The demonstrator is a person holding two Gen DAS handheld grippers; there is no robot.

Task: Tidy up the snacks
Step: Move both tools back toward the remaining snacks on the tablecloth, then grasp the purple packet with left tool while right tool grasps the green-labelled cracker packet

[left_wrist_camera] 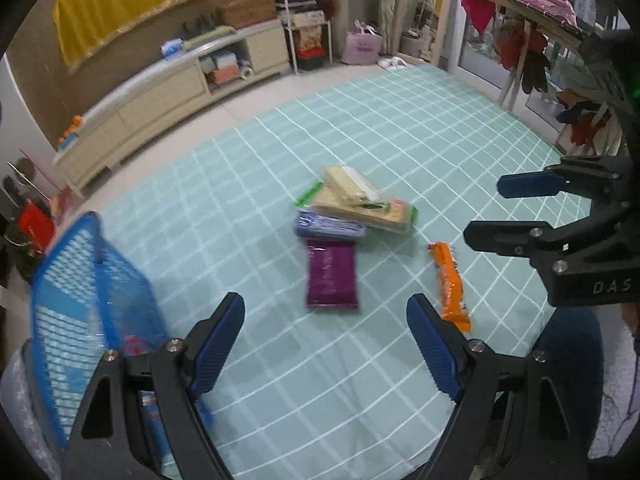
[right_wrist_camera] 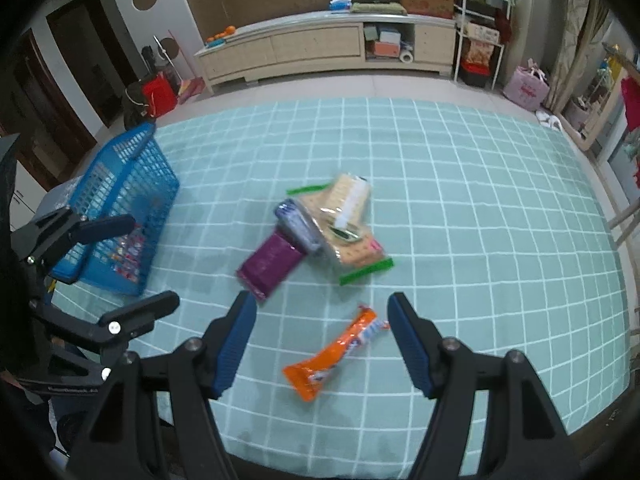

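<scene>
In the left wrist view, the left hand-held gripper is held with its jaws apart and nothing between them, above a mint checked cloth. A purple snack packet is seen near the cloth's middle, touching a stack of cracker packs; an orange snack packet lies just beside them. A blue basket stands at the left edge.

In the right wrist view, the right hand-held gripper is likewise spread and empty, the orange snack packet lying below its jaws.
</scene>
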